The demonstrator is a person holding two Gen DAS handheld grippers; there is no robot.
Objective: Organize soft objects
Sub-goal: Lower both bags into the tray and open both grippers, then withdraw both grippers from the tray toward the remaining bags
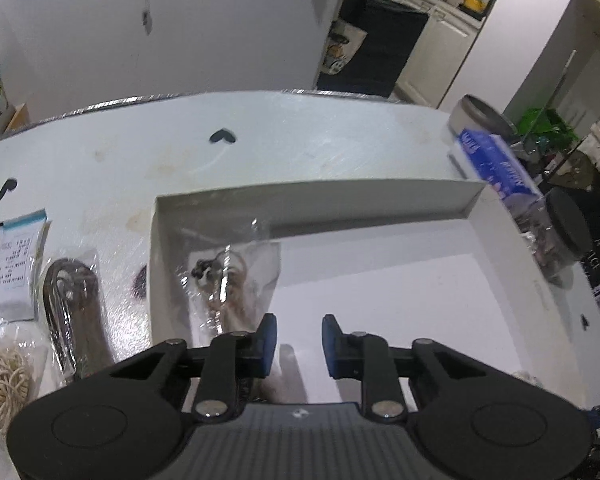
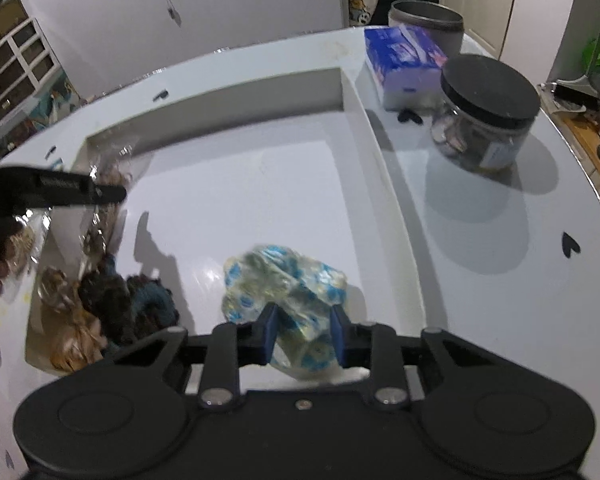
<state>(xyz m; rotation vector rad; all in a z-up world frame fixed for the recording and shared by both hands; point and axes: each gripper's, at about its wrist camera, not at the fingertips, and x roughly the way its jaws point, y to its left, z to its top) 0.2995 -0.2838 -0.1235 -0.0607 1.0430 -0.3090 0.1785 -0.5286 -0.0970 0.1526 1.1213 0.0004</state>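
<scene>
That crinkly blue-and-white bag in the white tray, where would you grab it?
Across its narrow near end, coming from above and the front, as the right tongs do now. The blue-and-white bag is a soft lumpy bundle lying in the white tray, so squeezing its sides works; the pads flank it.

1. Cool indoor light is falling from above; both views are reading fairly bright, with dark vignetting creeping in at the corners.
2. Fisheye bending is curving the table (image 1: 300,128) edge and the walls.
3. Glare is flaring on the clear packet (image 1: 232,272).
4. The jar (image 2: 486,116) is casting a soft shadow.
5. Motion blur is smearing the blue-printed bag (image 2: 288,296).
</scene>
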